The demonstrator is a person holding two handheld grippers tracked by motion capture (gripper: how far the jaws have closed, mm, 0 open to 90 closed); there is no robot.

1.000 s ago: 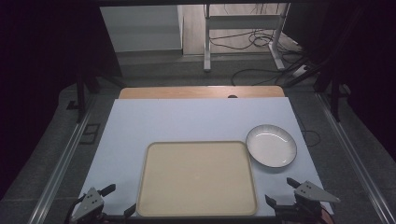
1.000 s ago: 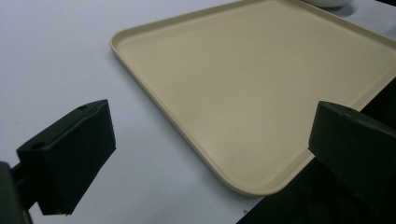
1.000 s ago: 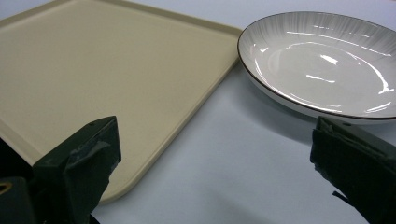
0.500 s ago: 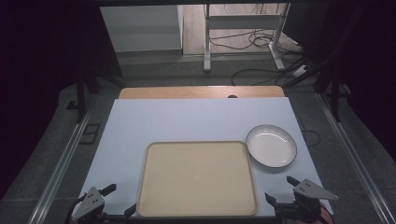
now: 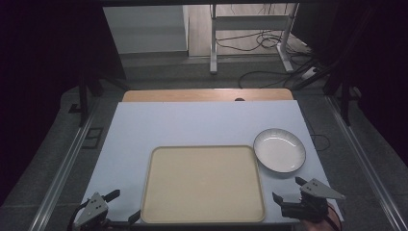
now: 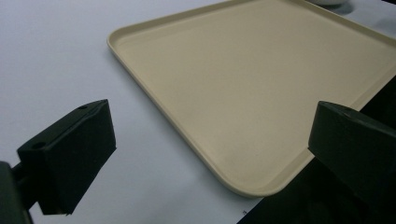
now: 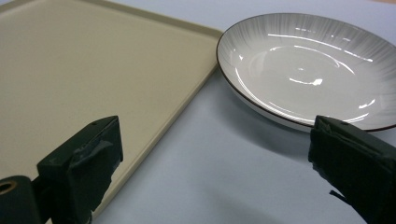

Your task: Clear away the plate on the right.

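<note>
High view first: my white table (image 5: 192,122) carries everything, with a strip of bare wood at its far edge. Largest on it is the beige tray (image 5: 203,184), lying flat and empty at the near middle, its near rim almost at the table's edge. Just beside the tray's far right corner, a narrow gap apart, sits the white plate (image 5: 279,150) with a thin dark rim, also empty.

My left gripper (image 5: 117,208) hovers at the tray's near left corner, jaws spread wide and holding nothing; in the left gripper view the tray's near corner (image 6: 252,182) lies between them. My right gripper (image 5: 289,189) waits on the near right, jaws likewise wide apart and empty; its own view looks across the tray's right rim (image 7: 187,100) to the plate (image 7: 308,65) just ahead.

I judge the tray to be light, stiff plastic, smooth and somewhat slippery; its raised rim is the place to pinch. The plate looks like glazed ceramic: heavier, slick, and liable to chip. I would grip it by the near edge of its rim.
</note>
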